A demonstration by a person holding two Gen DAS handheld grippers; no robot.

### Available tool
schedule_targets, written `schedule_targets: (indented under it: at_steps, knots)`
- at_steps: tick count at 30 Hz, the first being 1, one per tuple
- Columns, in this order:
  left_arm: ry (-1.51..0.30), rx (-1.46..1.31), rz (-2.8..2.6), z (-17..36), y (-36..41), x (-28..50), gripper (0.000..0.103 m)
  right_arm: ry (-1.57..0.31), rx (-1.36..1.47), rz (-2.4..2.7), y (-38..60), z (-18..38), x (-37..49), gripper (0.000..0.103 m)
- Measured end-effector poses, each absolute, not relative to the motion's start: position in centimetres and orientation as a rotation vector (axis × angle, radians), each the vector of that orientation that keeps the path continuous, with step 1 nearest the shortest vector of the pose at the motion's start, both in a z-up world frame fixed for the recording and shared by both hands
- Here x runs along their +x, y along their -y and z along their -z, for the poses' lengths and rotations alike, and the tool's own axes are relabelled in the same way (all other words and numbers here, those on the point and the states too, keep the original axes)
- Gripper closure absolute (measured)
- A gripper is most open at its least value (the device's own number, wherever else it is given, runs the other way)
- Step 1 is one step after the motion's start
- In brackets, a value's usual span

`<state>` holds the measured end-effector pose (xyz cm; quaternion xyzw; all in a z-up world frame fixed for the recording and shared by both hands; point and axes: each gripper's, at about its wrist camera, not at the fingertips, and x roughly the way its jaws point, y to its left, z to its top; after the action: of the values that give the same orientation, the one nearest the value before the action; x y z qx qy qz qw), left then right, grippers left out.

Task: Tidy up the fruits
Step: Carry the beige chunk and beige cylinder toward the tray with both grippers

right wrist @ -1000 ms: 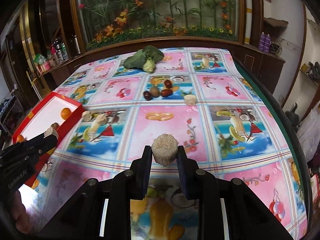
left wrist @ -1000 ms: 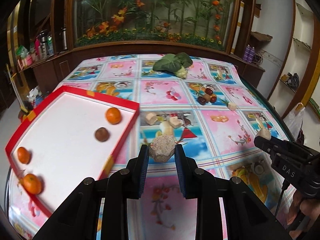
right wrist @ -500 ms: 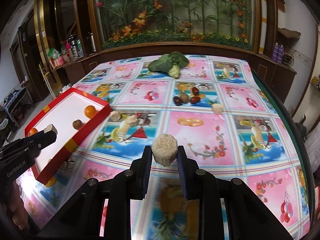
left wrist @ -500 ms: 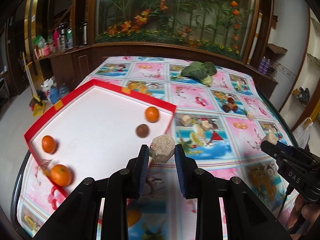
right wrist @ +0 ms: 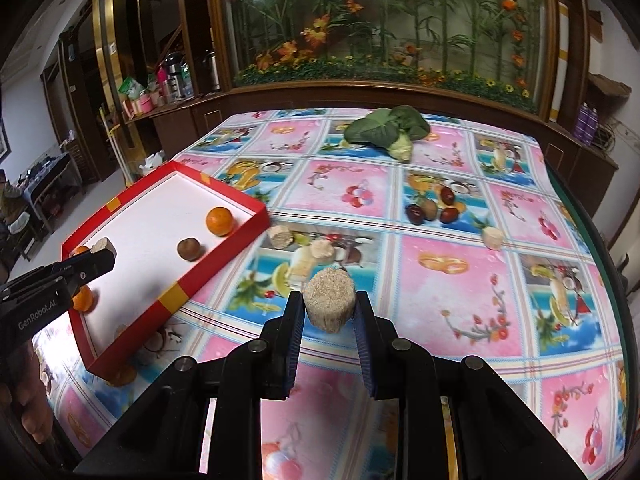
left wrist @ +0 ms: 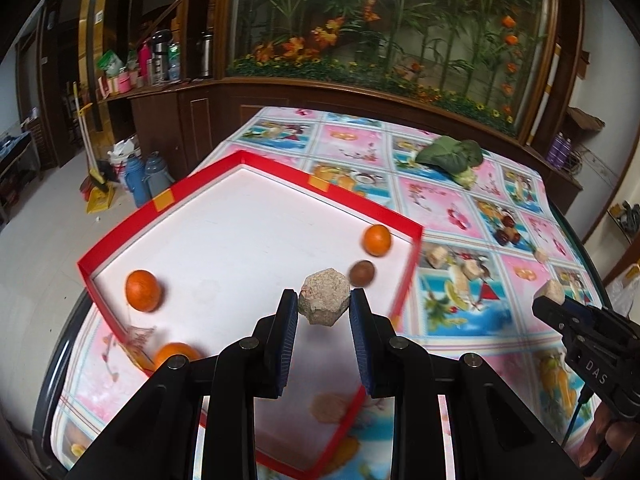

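Fruits, three oranges (left wrist: 143, 290) and a brown one (left wrist: 362, 272), lie in a red-rimmed tray (left wrist: 120, 232). Left claw (left wrist: 324, 312) grasps a tan hexagonal chunk (left wrist: 323, 295) over the tray. Right claw (right wrist: 329, 312) grasps a tan round chunk (right wrist: 329, 301) above the tabletop (right wrist: 460, 280).

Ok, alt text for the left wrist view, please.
The left hand-held gripper holds a beige hexagonal block above a red-rimmed white tray containing three oranges and a brown fruit. Right, the other hand-held gripper carries a similar piece.

Dark wooden cabinets (left wrist: 192, 120) frame a glass flower display (right wrist: 380, 20).
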<state>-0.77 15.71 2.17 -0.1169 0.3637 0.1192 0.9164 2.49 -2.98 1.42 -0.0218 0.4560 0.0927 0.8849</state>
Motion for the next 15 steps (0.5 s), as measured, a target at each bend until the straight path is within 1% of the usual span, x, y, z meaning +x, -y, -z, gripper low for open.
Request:
schedule_targets:
  at_steps: [15]
  knots:
    - [-0.766, -0.278, -0.341, -0.7, -20.6, 2.3, 0.078, -0.955, -0.116, -0.287, -2.9, -0.6, 5.3, 0.078]
